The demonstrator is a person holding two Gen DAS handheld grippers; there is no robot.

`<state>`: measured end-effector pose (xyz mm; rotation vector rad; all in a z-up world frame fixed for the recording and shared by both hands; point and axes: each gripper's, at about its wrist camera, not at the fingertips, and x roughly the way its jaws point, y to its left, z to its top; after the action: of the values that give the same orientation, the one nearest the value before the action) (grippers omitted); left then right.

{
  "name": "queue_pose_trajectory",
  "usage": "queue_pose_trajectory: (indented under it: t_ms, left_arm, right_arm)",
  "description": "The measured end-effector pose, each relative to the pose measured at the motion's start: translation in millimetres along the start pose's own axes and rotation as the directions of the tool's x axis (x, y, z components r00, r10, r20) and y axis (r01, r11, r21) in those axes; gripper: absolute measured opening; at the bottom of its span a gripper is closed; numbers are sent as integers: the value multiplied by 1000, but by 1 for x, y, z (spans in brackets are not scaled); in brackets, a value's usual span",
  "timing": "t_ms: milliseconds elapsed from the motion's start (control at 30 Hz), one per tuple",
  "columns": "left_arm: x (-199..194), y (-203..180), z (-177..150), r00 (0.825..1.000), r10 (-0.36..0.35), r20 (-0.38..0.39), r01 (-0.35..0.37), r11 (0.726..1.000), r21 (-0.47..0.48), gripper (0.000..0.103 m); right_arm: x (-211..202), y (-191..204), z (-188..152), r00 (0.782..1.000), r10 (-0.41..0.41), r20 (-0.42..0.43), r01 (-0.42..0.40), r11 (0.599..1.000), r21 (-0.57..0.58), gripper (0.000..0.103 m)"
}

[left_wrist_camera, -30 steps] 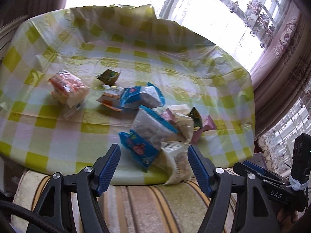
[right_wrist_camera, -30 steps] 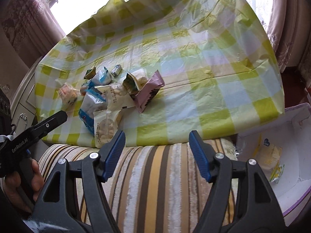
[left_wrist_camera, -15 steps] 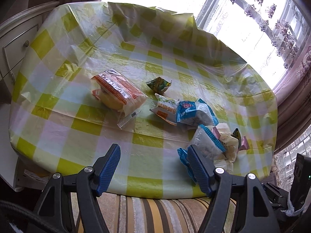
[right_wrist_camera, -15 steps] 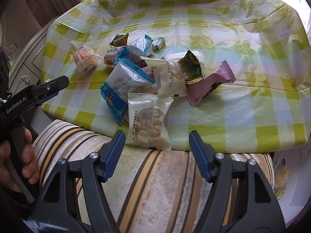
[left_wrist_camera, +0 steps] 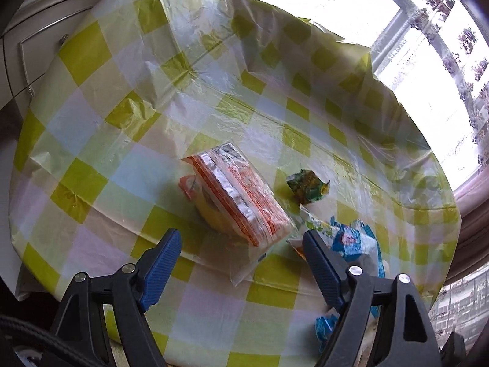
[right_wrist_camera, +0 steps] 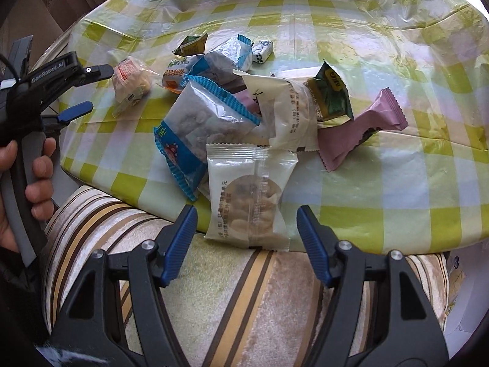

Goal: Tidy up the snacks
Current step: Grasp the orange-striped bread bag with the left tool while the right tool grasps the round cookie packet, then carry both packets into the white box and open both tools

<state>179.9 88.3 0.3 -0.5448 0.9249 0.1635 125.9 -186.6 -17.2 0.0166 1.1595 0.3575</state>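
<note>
Several snack packets lie on a table with a yellow-green checked cloth (left_wrist_camera: 122, 189). In the left wrist view an orange-and-clear packet (left_wrist_camera: 241, 195) lies just beyond my left gripper (left_wrist_camera: 241, 247), whose jaws are opening with nothing between them. A small green packet (left_wrist_camera: 308, 185) and a blue packet (left_wrist_camera: 354, 241) lie to its right. In the right wrist view a white cookie packet (right_wrist_camera: 249, 195) lies at the table's near edge, its lower end between the fingers of my right gripper (right_wrist_camera: 246, 223), which stands open and apart from it. A blue-edged packet (right_wrist_camera: 201, 128), a white packet (right_wrist_camera: 290, 113), a pink packet (right_wrist_camera: 360, 128) and a dark green one (right_wrist_camera: 331, 94) lie behind.
A striped cushion (right_wrist_camera: 244, 290) lies below the table's near edge. A white cabinet (left_wrist_camera: 39, 46) stands at the left. A person's hand (right_wrist_camera: 36, 168) holds the left gripper's handle (right_wrist_camera: 55, 76) at the left of the right wrist view. Bright windows (left_wrist_camera: 428, 61) with curtains lie beyond the table.
My left gripper has swung left from the central pile to the orange packet, and its jaws have widened. My right gripper has come closer and lower over the white cookie packet.
</note>
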Motion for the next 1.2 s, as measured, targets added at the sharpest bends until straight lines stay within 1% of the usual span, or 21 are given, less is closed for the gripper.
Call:
queue_pose_trajectory:
  t_ms: [67, 133, 233, 367, 433, 467, 500, 533, 567, 600, 833, 933, 1067, 1200]
  left_arm:
    - [10, 5, 9, 1000, 7, -10, -8, 999, -46, 82]
    - [18, 6, 15, 1000, 3, -16, -4, 997, -74, 83]
    - [31, 3, 21, 999, -13, -36, 10, 995, -96, 84]
    - [52, 1, 22, 997, -16, -76, 8, 994, -106, 84]
    - [59, -1, 20, 996, -5, -92, -3, 997, -82, 80]
    - [61, -2, 18, 995, -4, -100, -3, 998, -69, 74]
    - [60, -3, 16, 996, 4, -89, -8, 999, -48, 62]
    - [61, -4, 15, 995, -8, -99, 4, 999, -43, 59]
    - [60, -4, 13, 995, -18, -101, 14, 999, -39, 54]
    - [60, -5, 12, 995, -19, -101, 16, 999, -30, 52]
    - [45, -5, -6, 997, -19, -80, 19, 1000, 6, 46]
    - [36, -3, -14, 997, -19, -74, 19, 1000, 1, 46]
    - [19, 1, -22, 999, -4, -39, 4, 1000, 1, 45]
    - [2, -5, -28, 1000, -6, -5, 7, 1000, 26, 45]
  right_arm:
    - [3, 0, 0, 1000, 3, -5, -3, 1000, 2, 69]
    - [7, 1, 3, 1000, 3, -14, -3, 1000, 2, 65]
    - [12, 0, 4, 1000, 3, -26, -3, 1000, 8, 62]
    - [17, 0, 6, 999, 6, -33, -5, 1000, 13, 58]
    - [17, 0, 7, 1000, 8, -30, -7, 1000, 17, 57]
    - [18, 0, 8, 1000, 8, -29, -8, 1000, 18, 57]
    - [18, 0, 8, 1000, 9, -28, -9, 1000, 18, 55]
    - [19, 0, 9, 1000, 9, -28, -9, 1000, 17, 55]
    - [19, 0, 9, 1000, 9, -27, -9, 1000, 17, 54]
    - [20, 0, 10, 1000, 11, -26, -10, 1000, 18, 54]
    - [12, -2, 7, 1000, 12, 0, -12, 1000, 24, 52]
    - [5, -3, 6, 1000, 5, 24, -5, 1000, 25, 52]
    - [-5, -4, 2, 999, 1, 51, -2, 1000, 28, 52]
    - [-18, -5, -1, 996, -6, 87, 4, 1000, 28, 51]
